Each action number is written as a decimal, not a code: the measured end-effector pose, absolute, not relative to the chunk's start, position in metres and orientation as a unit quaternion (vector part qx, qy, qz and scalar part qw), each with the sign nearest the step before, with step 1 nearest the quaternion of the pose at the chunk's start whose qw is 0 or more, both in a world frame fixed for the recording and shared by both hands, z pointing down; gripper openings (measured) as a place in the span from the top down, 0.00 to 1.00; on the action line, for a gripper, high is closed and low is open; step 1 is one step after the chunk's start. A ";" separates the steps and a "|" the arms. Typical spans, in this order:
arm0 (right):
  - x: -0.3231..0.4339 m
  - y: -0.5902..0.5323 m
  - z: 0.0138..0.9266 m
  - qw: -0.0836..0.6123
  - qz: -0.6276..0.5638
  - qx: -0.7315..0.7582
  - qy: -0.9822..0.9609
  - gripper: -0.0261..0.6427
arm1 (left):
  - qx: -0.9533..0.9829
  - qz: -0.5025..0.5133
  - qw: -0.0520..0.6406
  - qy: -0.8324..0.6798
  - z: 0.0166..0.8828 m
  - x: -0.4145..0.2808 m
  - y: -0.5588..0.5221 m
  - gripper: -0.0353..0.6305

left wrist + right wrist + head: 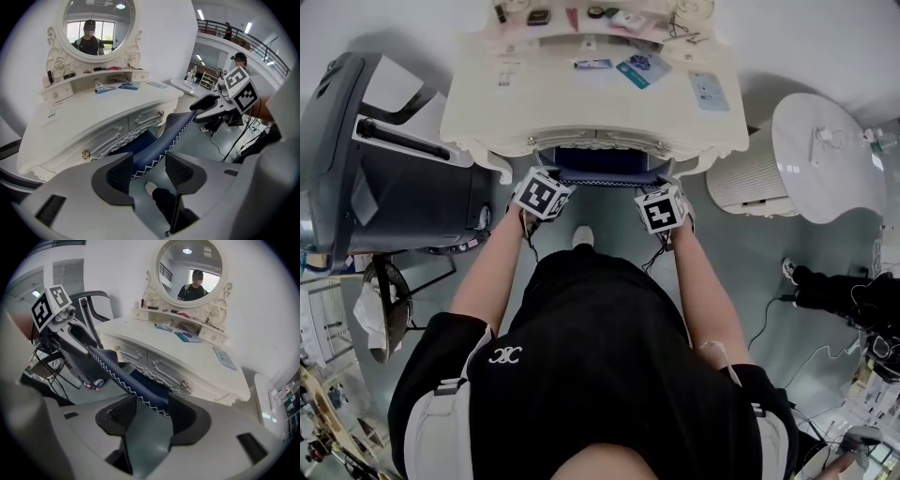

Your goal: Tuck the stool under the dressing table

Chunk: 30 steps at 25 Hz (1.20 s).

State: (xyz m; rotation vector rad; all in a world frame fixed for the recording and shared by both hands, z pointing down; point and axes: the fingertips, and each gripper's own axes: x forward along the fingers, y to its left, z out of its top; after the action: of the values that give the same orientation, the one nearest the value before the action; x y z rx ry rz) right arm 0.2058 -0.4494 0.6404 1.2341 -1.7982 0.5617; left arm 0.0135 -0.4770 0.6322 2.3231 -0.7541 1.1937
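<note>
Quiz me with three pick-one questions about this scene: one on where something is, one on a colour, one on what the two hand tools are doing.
1. Where is the stool?
A) partly under the dressing table
B) on top of it
C) lying on its side

2. What colour is the stool?
A) red
B) dark blue
C) yellow

3. What are the left gripper and right gripper doing?
A) hanging free
B) resting on the tabletop
C) each holding the stool's edge

Answers: 1 A, its near edge pokes out from beneath the tabletop. 2 B, dark blue with white stitching. 3 C, each gripper view shows the edge between that gripper's jaws.
</note>
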 end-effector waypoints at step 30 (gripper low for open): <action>0.212 -0.510 0.385 0.016 0.128 0.646 -0.753 0.95 | 0.868 0.177 0.140 -0.443 0.431 0.007 -0.559 0.94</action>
State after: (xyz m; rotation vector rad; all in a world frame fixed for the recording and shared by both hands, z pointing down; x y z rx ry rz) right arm 0.2118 -0.5104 0.3846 2.0077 -2.3397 0.3981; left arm 0.0071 -0.5594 0.4309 2.5064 -1.2801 0.5109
